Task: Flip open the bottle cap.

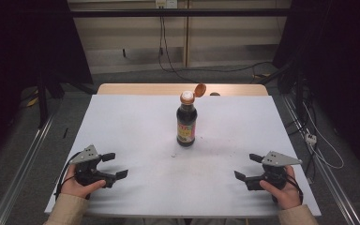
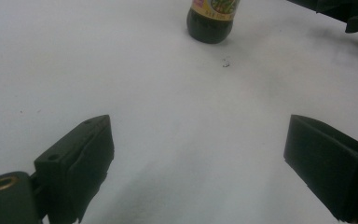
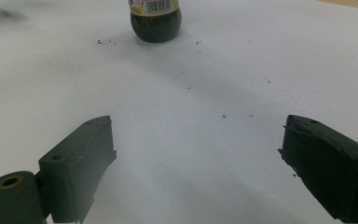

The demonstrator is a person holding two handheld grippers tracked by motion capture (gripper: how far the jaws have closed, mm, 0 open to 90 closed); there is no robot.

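Bottle upright mid-bench, both grippers apart from it.
The bottle (image 1: 186,119), cap flipped open, stands well beyond the left gripper (image 1: 114,165) and right gripper (image 1: 246,167), whose fingers are spread wide and empty near the front edge.

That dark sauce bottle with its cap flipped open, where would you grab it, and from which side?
Probably around the straight labelled body of the sauce bottle, coming in level from the near side. It stands upright, away from everything else, and its orange flip cap hangs open at the top, so a grip from above would likely foul it. Both the left tongs and right tongs are open and empty.
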